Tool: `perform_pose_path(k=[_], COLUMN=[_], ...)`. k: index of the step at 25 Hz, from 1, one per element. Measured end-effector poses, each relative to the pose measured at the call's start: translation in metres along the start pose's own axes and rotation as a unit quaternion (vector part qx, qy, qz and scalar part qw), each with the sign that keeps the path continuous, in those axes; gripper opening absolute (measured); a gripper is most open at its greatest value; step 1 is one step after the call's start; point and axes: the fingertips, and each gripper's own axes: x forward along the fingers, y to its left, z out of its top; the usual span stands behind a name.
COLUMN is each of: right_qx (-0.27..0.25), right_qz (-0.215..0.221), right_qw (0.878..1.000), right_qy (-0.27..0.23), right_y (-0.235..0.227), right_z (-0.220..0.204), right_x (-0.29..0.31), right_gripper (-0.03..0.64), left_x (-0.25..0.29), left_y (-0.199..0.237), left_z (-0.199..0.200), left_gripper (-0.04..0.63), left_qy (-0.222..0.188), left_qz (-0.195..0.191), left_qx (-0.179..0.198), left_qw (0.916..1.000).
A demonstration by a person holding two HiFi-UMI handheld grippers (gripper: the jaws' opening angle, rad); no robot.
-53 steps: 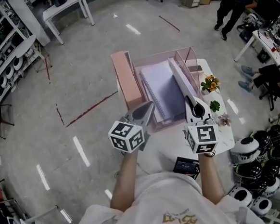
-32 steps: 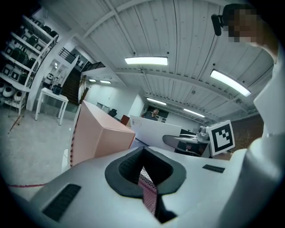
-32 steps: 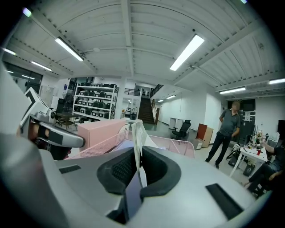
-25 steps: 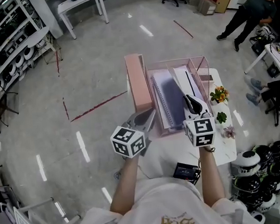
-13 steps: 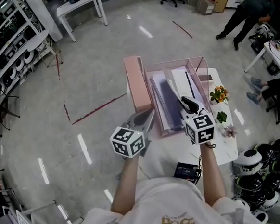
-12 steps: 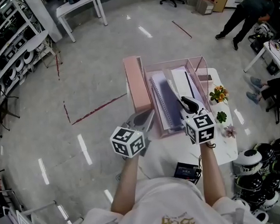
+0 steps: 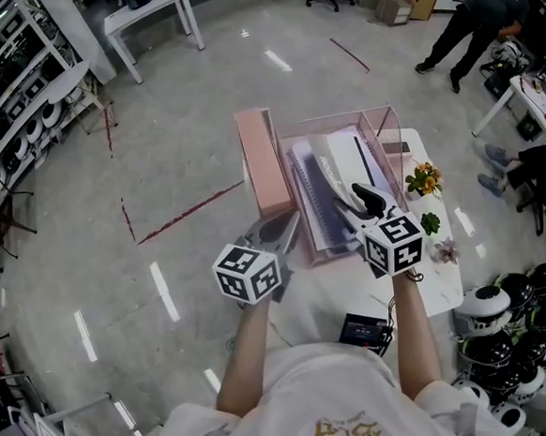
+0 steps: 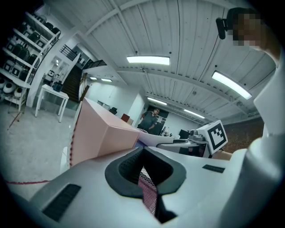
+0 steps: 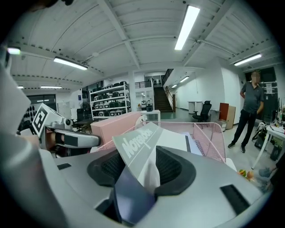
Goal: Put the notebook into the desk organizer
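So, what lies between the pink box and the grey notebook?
A spiral-bound notebook, inside the pink mesh organizer, lies between the pink box and the grey notebook; the head view shows it.

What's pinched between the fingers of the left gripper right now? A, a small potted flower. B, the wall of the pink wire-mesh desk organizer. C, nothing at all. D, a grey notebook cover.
B: the left gripper view shows the left gripper with its fingers closed on a strip of the pink wire-mesh desk organizer.
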Motion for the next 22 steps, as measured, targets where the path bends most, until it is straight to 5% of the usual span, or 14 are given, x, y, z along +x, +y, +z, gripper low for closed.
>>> perform_pose_path(k=[13,22], right_qx=[-0.014,0.090], right_qz=[0.060,0.020], right_qw=[0.998,0.990], right_qy=[0.001,-0.105], right_y=[0.022,0.018], right_z=[0.001,0.022], right_x=[0.002,-0.054], right_gripper=[0.368,0.236], left_x=[-0.002,-0.008], left_y=[-0.005,-0.016], left_z=[0.007,0.013], left_gripper=[0.015,0.015], left_qy=[-0.002,-0.009], left_qz=[-0.010,-0.015], left_qx=[0.004,0.017], left_qw=[0.9999,0.9997])
